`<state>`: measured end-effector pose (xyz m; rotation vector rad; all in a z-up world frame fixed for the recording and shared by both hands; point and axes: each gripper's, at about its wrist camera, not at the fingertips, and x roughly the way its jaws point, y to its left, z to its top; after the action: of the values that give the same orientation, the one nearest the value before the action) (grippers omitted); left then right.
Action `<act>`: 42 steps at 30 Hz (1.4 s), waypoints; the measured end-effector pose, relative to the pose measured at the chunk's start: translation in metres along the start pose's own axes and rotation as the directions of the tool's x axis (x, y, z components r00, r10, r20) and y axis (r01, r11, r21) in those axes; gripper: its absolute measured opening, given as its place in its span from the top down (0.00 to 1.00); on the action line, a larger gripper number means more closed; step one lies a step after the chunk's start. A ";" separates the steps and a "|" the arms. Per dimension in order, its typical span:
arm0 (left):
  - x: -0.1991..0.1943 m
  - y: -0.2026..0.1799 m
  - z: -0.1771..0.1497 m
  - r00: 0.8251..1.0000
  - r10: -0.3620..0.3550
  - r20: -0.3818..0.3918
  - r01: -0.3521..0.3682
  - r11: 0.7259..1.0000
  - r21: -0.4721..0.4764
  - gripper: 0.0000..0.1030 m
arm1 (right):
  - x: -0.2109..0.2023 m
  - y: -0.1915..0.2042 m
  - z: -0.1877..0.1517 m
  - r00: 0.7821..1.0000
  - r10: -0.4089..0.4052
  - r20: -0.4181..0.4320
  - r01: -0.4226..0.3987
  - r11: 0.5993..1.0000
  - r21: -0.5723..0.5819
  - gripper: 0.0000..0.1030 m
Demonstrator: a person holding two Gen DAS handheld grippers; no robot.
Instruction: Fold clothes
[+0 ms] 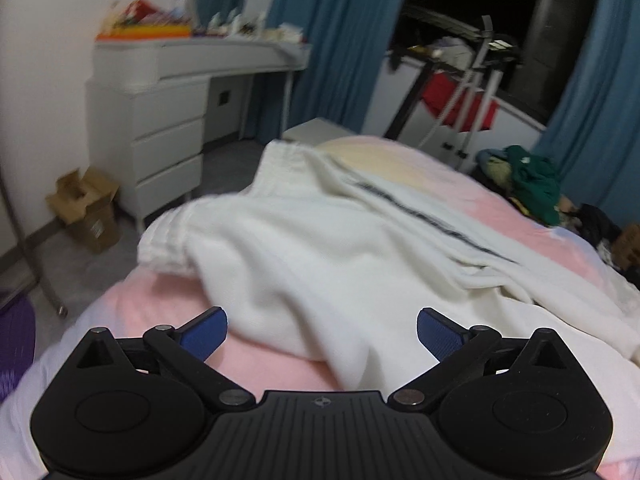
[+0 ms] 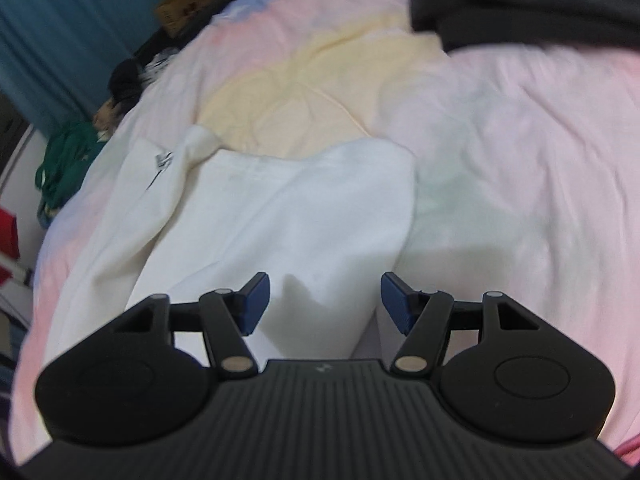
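Note:
A white garment (image 1: pixel 320 240) with a dark stripe lies rumpled across the pastel pink bed sheet (image 1: pixel 520 208). My left gripper (image 1: pixel 322 320) hovers at its near edge, open wide, with a fold of the cloth lying between the blue pads (image 1: pixel 204 336) but not pinched. In the right wrist view the same white garment (image 2: pixel 280 220) spreads flat over the sheet (image 2: pixel 520 160), a small label showing at its left. My right gripper (image 2: pixel 325 284) stands open just above the cloth's near part, its pads apart from the fabric.
A black garment (image 2: pixel 520 0) lies at the bed's far end. Green clothes (image 1: pixel 536 184) are heaped at the bed's side. A white dresser (image 1: pixel 160 120), a cardboard box (image 1: pixel 88 208) and a drying rack (image 1: pixel 460 92) stand on the floor beyond the bed.

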<state>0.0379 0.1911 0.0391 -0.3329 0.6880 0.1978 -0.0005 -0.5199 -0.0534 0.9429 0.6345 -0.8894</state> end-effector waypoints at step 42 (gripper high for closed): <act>0.072 0.120 -0.021 0.922 -0.385 -0.043 0.221 0.613 -0.758 0.10 | 0.035 0.001 0.009 0.965 0.258 0.055 -0.264 0.935 0.238 0.77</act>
<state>0.0457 0.2999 -0.0516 -1.2847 0.7146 0.1073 0.0183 -0.5401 -0.0770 1.2063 0.3726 -0.7479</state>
